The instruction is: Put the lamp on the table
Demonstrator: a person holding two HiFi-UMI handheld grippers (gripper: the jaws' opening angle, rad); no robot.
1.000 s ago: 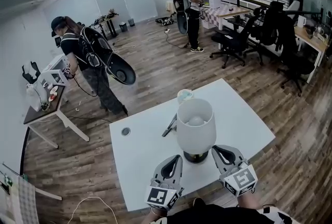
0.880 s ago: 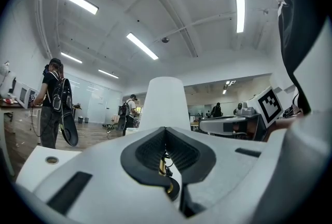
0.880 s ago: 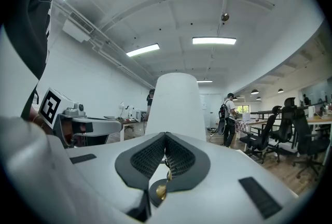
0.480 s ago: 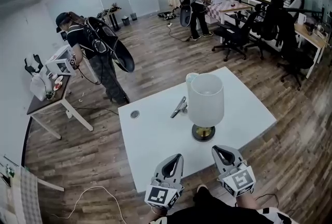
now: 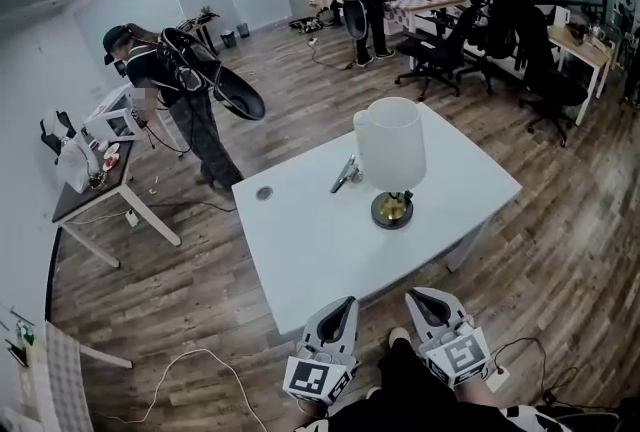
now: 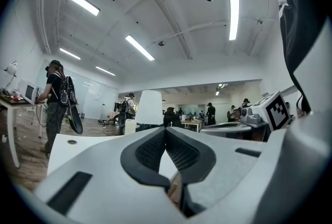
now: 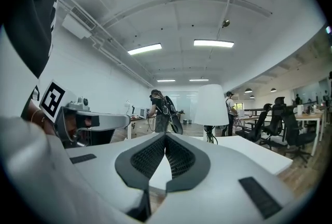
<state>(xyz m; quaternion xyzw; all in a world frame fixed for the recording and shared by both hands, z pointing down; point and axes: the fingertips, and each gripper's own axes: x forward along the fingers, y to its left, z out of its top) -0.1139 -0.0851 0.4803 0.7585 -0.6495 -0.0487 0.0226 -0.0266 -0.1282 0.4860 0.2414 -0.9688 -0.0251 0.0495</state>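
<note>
The white table [image 5: 300, 250] fills the middle of the head view, set cornerwise on a wood floor [image 5: 560, 250]. Beyond its far left corner a person [image 5: 175, 95] with a backpack stands at a side desk [image 5: 90, 195].

The lamp [image 5: 390, 148] stands upright on the table, toward its far right part. Its round dark base lies flat on the top under a white shade (from above, the shade hides most of the stem).

The left gripper [image 5: 343, 304] and right gripper [image 5: 418, 296] are side by side off the table's near edge, well apart from the lamp and touching nothing. Each gripper's own view shows its ribbed pads pressed together at the tips with nothing between them.

A small dark tool [image 5: 345, 175] lies just left of the lamp's base. A round grommet [image 5: 264, 192] sits near the table's left corner.
</note>
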